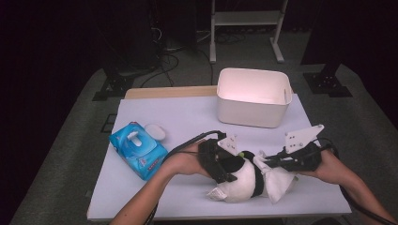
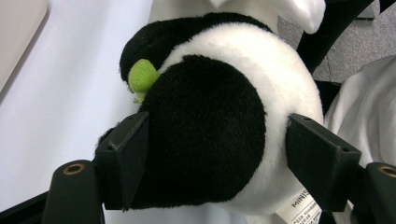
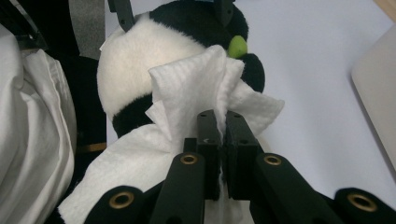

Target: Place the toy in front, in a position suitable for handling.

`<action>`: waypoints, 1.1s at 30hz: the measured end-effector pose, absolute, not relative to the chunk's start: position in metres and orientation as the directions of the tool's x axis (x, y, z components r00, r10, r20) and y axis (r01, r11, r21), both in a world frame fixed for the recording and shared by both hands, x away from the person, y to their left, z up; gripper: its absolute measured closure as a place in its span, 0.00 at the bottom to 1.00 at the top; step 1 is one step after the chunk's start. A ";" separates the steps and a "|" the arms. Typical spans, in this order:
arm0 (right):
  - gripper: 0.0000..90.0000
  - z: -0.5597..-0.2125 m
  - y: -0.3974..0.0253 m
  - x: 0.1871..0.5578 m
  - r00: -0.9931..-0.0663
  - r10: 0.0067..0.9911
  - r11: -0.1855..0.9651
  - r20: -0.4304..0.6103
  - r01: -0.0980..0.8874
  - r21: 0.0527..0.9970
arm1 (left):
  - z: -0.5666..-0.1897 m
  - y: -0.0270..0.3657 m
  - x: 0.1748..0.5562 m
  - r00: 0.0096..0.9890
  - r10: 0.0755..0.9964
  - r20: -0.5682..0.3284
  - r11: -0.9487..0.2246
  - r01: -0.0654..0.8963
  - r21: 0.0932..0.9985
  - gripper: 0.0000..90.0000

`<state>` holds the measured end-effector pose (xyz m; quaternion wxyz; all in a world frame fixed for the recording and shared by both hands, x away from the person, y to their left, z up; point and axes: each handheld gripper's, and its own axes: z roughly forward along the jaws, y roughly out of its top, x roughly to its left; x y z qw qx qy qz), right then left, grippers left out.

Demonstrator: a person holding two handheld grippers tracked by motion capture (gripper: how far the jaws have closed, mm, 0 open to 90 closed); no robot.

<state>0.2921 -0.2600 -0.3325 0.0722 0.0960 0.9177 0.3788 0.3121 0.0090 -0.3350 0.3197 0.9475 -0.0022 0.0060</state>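
Observation:
A black-and-white plush panda (image 1: 237,185) with a small green tuft (image 2: 142,74) lies near the table's front edge. My left gripper (image 1: 233,164) has a jaw pressed into the fur on each side of the panda (image 2: 210,140), gripping it. My right gripper (image 1: 266,161) is shut on a white wet wipe (image 3: 187,93), which is bunched against the panda (image 3: 130,60) next to the tuft. In the high view the wipe (image 1: 280,180) drapes over the toy's right side.
A blue wet-wipe pack (image 1: 138,149) with its lid flipped open lies at the left of the pale mat (image 1: 187,117). A white bin (image 1: 253,96) stands at the back right. Dark floor and stand legs surround the table.

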 end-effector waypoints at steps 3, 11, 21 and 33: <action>0.95 -0.330 -0.267 0.290 -0.967 0.246 0.691 -0.059 0.133 0.711 | -0.335 0.010 0.312 1.000 -0.003 0.014 -0.796 -0.011 0.605 0.27; 0.95 -0.333 -0.291 0.285 -0.951 0.306 0.674 -0.050 0.180 0.717 | -0.335 0.011 0.312 1.000 -0.003 0.014 -0.795 -0.011 0.607 0.27; 0.95 -0.340 -0.315 0.282 -0.935 0.355 0.637 -0.018 0.228 0.736 | -0.334 0.009 0.312 1.000 -0.003 0.019 -0.799 -0.014 0.602 0.27; 0.94 -0.338 -0.316 0.281 -0.932 0.361 0.640 -0.027 0.227 0.734 | -0.335 0.004 0.313 1.000 0.004 0.029 -0.803 -0.015 0.596 0.27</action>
